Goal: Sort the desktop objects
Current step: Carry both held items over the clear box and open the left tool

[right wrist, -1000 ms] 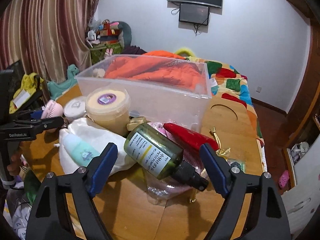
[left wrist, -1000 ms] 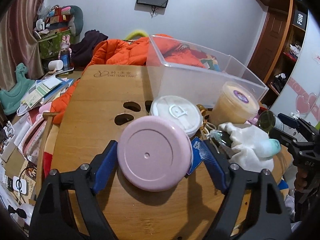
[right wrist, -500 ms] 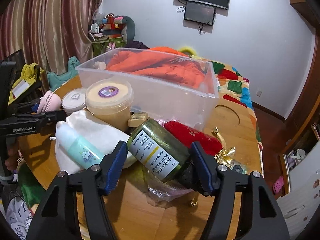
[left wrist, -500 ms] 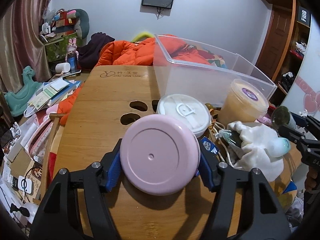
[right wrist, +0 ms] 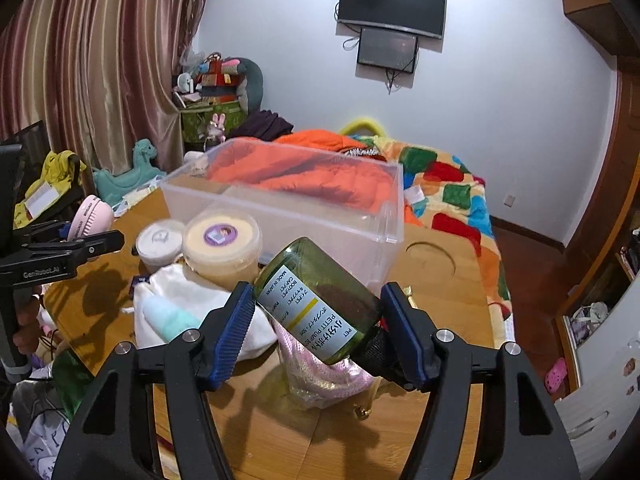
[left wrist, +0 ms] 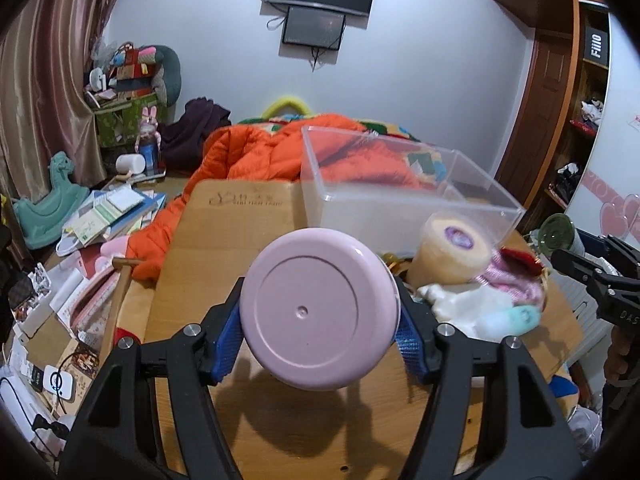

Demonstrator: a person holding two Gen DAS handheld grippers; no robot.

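Note:
My left gripper [left wrist: 320,332] is shut on a round pink case [left wrist: 318,308] and holds it above the wooden table [left wrist: 224,236]. It also shows in the right wrist view [right wrist: 88,216]. My right gripper [right wrist: 318,328] is shut on a green pump bottle [right wrist: 316,300], held tilted above the table. A clear plastic bin [left wrist: 400,196] stands at the back of the table, seen also in the right wrist view [right wrist: 288,200]. A yellow tub [right wrist: 222,240] and a white round tub [right wrist: 158,242] sit before the bin.
A white cloth pouch [right wrist: 188,296] with a mint tube [right wrist: 168,316] and a pink knitted item [right wrist: 320,376] lie on the table. An orange jacket [left wrist: 256,152] lies behind the bin. Books and clutter [left wrist: 104,212] lie left of the table.
Both grippers closed on their objects. The left has lifted the pink case off the table, and the right has lifted the green bottle and tilted it.

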